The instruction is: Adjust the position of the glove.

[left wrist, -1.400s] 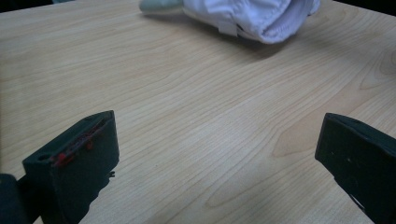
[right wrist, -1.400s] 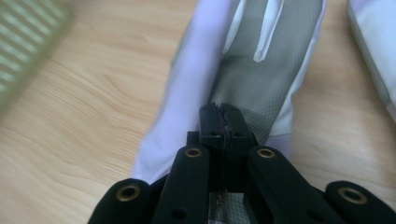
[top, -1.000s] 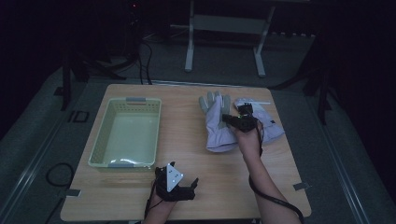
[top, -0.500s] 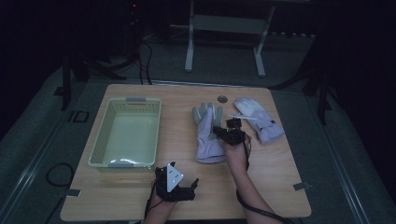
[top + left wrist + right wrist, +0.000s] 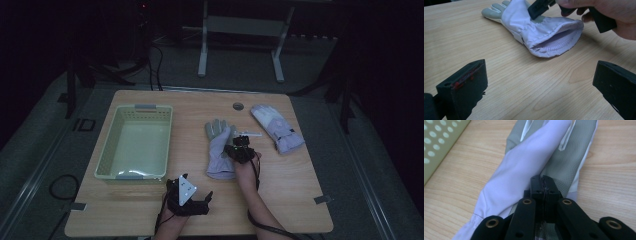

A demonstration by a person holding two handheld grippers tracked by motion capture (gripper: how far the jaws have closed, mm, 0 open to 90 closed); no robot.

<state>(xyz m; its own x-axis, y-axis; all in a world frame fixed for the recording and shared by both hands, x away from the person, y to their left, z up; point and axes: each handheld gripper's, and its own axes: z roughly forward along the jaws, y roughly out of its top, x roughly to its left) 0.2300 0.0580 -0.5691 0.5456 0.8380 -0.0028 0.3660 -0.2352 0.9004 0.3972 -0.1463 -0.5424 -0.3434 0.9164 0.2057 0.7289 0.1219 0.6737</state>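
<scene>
While the near glove (image 5: 220,150) lies flat mid-table, fingers pointing away and cuff open toward the person, its lavender fabric shows grey textured palm panels and a ribbed lining (seen in the left gripper view). Right gripper (image 5: 239,148) sits on its right edge, jaws pressed together, seemingly pinching the fabric; right hand (image 5: 246,165) reaches forward. Left gripper (image 5: 187,197) rests at the front edge, jaws spread wide, nothing between them. Second glove (image 5: 276,127) lies well apart, far right. Pale green perforated basket (image 5: 134,142) stands left on the wooden table (image 5: 300,190).
</scene>
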